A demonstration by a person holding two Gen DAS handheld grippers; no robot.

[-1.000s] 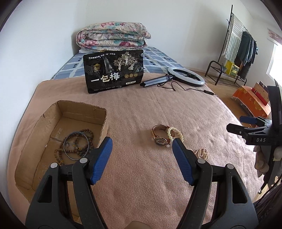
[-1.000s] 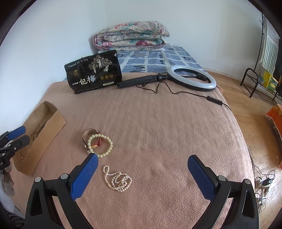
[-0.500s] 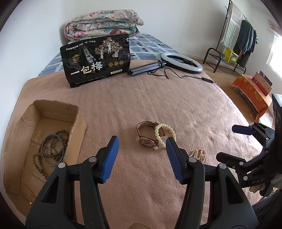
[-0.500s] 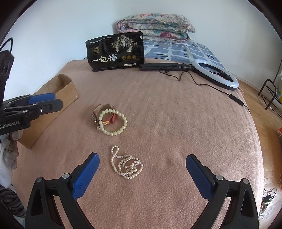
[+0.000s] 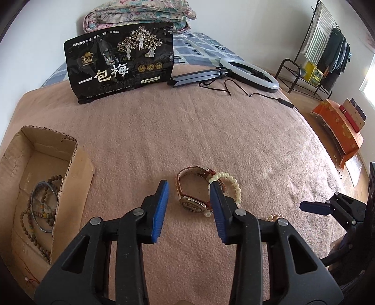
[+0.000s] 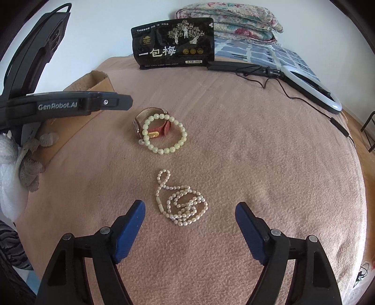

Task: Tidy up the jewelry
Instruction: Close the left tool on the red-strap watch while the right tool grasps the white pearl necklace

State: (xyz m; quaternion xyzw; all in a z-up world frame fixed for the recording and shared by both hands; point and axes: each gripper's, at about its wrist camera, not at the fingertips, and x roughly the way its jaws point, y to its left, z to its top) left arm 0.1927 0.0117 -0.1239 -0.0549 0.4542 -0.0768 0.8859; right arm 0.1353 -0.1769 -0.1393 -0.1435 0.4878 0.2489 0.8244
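Bed blanket (image 6: 257,145): bare right of the bead bracelet (image 6: 174,135). Obstacles: cardboard box (image 5: 70,169) left of it, snack bag (image 5: 121,63) and ring light (image 5: 250,74) behind it.

I'm working in a home bedroom: a bed (image 5: 211,131) under a pink blanket, folded quilt (image 5: 140,14) behind, clothes rack (image 5: 328,54) by the wall

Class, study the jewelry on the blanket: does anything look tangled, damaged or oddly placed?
Yes. The pale bead bracelet lies overlapping the watch, and the pearl necklace sits in a tangled heap. The cardboard box has a torn rim.
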